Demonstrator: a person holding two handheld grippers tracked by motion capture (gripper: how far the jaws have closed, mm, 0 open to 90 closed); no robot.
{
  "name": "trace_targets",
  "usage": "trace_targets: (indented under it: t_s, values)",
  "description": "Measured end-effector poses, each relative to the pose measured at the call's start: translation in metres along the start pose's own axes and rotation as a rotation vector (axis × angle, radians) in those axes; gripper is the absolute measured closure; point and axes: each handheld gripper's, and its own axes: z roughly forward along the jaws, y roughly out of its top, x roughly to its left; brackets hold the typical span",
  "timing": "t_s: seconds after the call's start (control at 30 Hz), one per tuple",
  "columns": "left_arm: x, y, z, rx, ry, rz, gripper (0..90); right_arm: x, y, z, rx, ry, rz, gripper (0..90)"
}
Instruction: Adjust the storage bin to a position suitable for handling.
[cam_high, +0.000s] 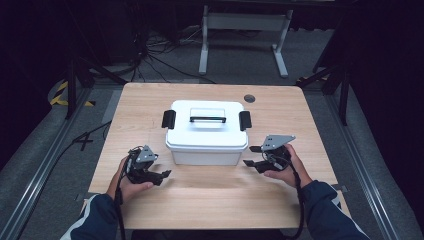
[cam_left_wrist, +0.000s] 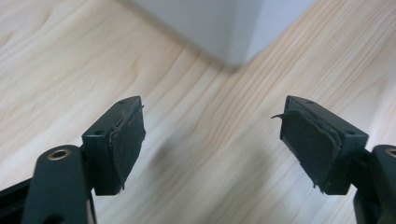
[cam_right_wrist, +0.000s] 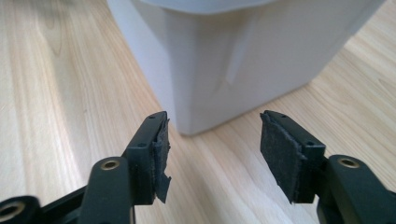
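High view: white lidded box (cam_high: 206, 131) mid-tabletop (cam_high: 280, 190), latches (cam_high: 168, 119) seemingly closed. Left gripper (cam_high: 161, 176) and right gripper (cam_high: 252, 156) flanking, both released, empty. Probably approach stage; next, reaching for side latches.

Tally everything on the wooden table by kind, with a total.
White plastic storage box with lid: 1
Black side latches on the box: 2
Black-trimmed carry handle on the lid: 1
Hand-held black two-jaw grippers, the left gripper and the right gripper: 2, both open
Total: 6
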Motion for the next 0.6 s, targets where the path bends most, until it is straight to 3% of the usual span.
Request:
trace_targets:
  t_s: [0.07,0.3,0.6]
  values:
    - [0.003,-0.009,0.000,0.029,-0.002,-0.008,21.8,-0.003,-0.001,-0.005,0.001,-0.005,0.001,41.7]
    - [0.009,-0.018,-0.001,-0.007,-0.027,-0.018,18.1,-0.010,-0.004,-0.025,-0.019,-0.038,0.020,41.7]
    - [0.010,-0.019,0.000,-0.013,-0.028,-0.022,15.1,-0.016,0.012,-0.052,0.003,-0.070,-0.025,42.8]
